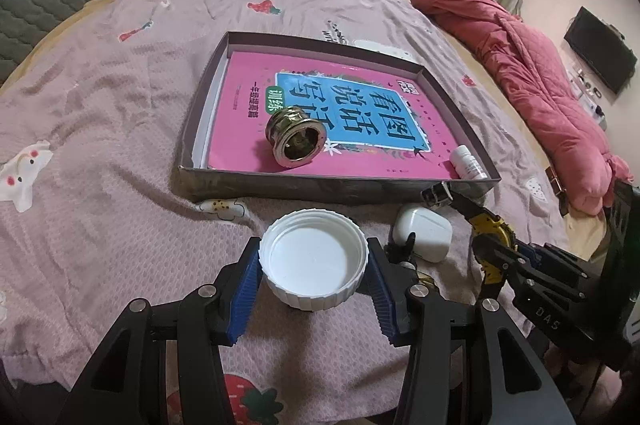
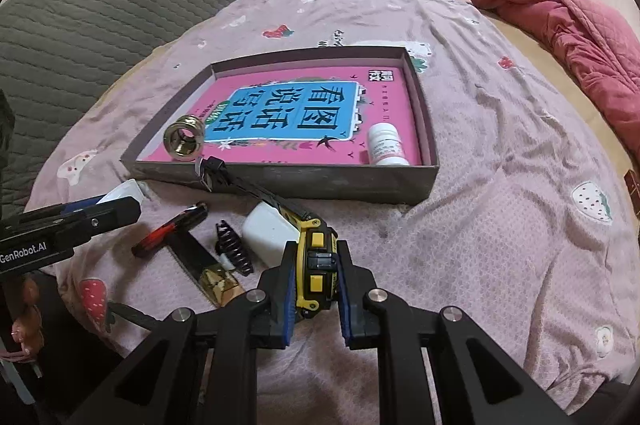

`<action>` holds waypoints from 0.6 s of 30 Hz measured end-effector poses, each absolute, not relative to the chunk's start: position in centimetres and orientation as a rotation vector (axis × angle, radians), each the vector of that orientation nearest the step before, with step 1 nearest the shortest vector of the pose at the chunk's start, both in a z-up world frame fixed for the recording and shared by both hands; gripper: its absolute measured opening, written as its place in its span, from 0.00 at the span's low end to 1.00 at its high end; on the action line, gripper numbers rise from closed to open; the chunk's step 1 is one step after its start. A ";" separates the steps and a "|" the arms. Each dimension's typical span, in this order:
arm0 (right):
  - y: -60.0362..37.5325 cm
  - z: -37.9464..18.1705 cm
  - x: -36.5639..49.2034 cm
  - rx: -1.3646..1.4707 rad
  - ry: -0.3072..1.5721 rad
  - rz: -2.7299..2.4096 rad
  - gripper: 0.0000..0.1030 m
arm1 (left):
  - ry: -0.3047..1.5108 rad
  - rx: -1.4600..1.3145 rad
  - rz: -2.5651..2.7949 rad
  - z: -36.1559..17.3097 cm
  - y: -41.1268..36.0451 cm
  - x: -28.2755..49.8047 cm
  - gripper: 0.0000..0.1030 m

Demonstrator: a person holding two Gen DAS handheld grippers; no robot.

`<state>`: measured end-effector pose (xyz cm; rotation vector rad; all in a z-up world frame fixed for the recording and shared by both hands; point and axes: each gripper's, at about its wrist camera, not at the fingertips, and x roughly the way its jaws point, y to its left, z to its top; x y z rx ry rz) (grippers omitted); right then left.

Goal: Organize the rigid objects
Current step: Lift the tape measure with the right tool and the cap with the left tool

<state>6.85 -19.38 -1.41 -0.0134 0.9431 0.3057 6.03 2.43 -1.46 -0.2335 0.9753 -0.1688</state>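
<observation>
Blue-padded fingers (image 1: 246, 289) of the left gripper (image 1: 314, 291) clamp a white lid (image 1: 314, 257), open side up, over the pink bedspread (image 1: 100, 129). Clamped in the right gripper (image 2: 316, 289) is a yellow tape measure (image 2: 316, 265), its tape drawn out toward the shallow box (image 2: 288, 181). That box holds a pink book (image 2: 320, 113) lying flat; on it rest a brass fitting (image 1: 294, 137) on its side and a small white bottle (image 2: 386, 145) in the near corner. Beside the box, on the bedspread, lie a white earbud case (image 1: 424, 233), a black hair clip (image 2: 234, 249) and a screwdriver (image 2: 172, 229).
</observation>
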 end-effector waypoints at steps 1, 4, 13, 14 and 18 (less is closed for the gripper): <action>-19.4 -1.3 6.8 -0.012 0.940 0.308 0.17 | 0.973 -0.228 -0.167 -1.3 2.4 5.9 0.50; -19.2 -0.9 6.6 -0.011 0.923 0.317 0.17 | 0.965 -0.214 -0.157 -0.8 2.4 5.5 0.50; -19.1 0.8 5.5 0.002 0.873 0.339 0.17 | 0.933 -0.201 -0.143 0.7 2.6 4.5 0.50; -19.1 1.0 5.4 0.000 0.870 0.340 0.17 | 0.931 -0.198 -0.142 0.8 2.6 4.4 0.50; -19.2 1.5 5.0 0.005 0.857 0.343 0.17 | 0.920 -0.186 -0.138 1.4 2.5 3.9 0.50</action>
